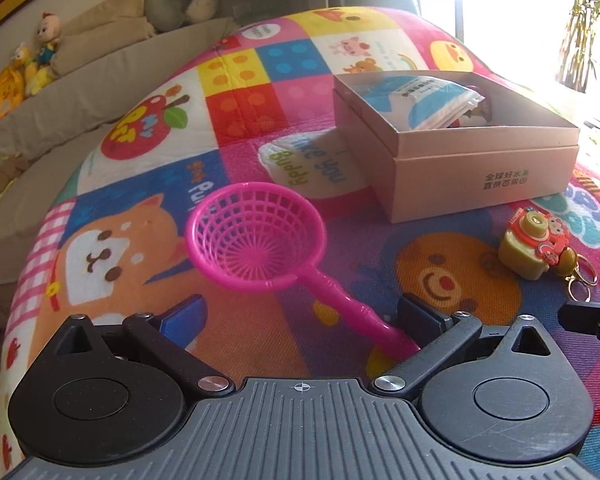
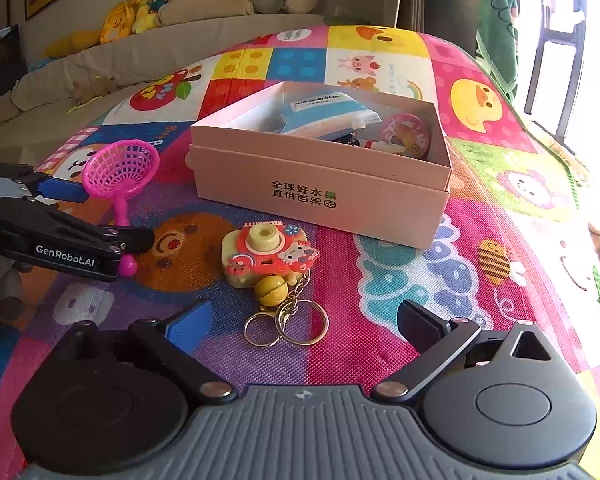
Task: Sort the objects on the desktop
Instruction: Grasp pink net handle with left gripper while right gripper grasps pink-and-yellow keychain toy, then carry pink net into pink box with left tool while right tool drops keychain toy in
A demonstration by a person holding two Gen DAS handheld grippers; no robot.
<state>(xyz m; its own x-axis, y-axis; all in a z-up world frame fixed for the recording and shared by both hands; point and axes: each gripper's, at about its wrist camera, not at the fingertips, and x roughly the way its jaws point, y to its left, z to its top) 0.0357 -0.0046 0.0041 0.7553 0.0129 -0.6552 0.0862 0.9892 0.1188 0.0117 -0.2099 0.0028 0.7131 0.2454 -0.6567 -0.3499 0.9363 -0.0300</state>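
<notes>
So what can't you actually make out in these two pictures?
- Box contents: in the left wrist view its near wall hides all but the blue and white packet; in the right wrist view the small dark item beside the packet is too hidden to name.
- Pink strainer: its handle end is covered by the left gripper in the left wrist view.
- Window: washed out by glare.

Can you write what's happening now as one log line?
left gripper: open, around strainer handle | right gripper: open, near camera keychain | box: part-filled

both wrist views look down close over the mat [image 1: 260, 60]; sharing box [image 2: 320, 196], strainer [image 1: 256, 236].
</notes>
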